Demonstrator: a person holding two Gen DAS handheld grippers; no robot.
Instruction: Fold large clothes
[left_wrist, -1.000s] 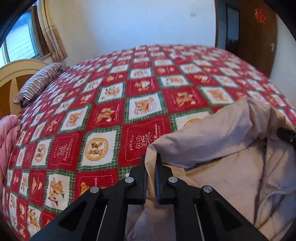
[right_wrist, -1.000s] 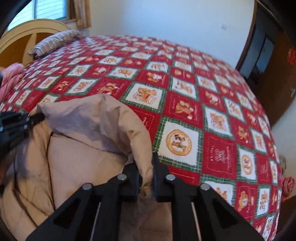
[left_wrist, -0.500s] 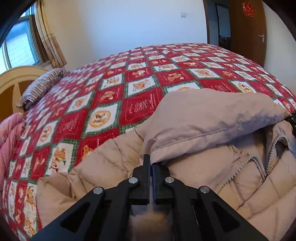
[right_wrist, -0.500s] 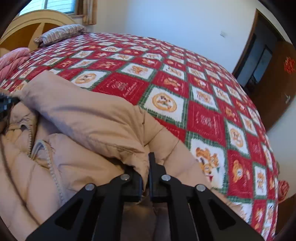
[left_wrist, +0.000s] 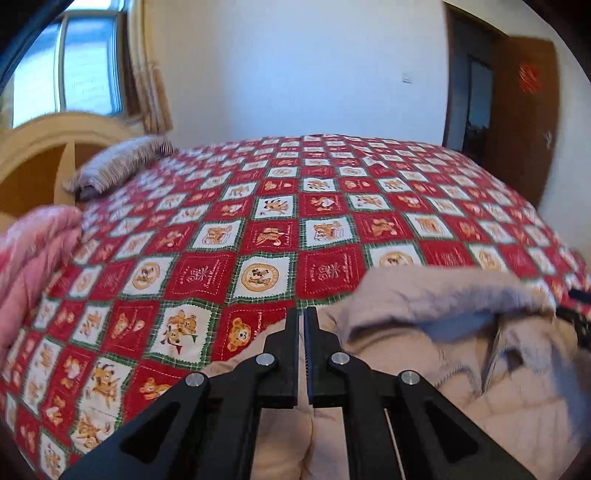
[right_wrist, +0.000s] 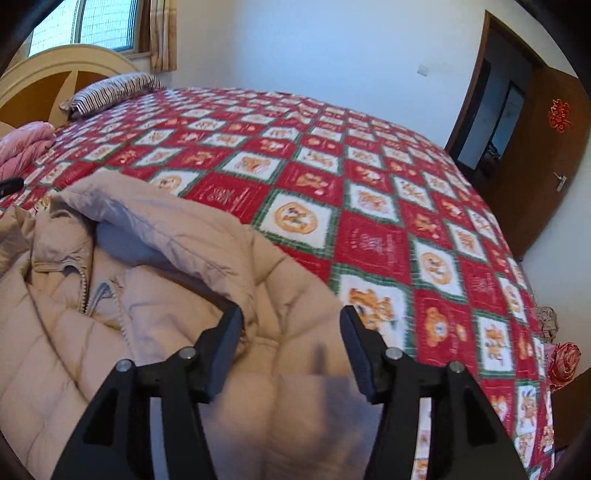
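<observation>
The right gripper (right_wrist: 291, 347) has just let go: its jaws are opening and stand apart over the beige puffer jacket (right_wrist: 177, 266), no longer pinching it. The left gripper (left_wrist: 301, 354) shows its jaws together, with no cloth visibly between them now. The jacket lies on the near side of the bed (left_wrist: 332, 206), its hood folded down over the collar, so this fold looks finished.

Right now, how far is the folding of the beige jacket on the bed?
Early stage. Done: the beige puffer jacket lies on the red patchwork bedspread, its hood lying over the zipper. In hand: the right gripper is opening over its shoulder, pads off the fabric; the left gripper is shut, and no fabric shows between its fingers. Left: no neat fold shows yet.
</observation>
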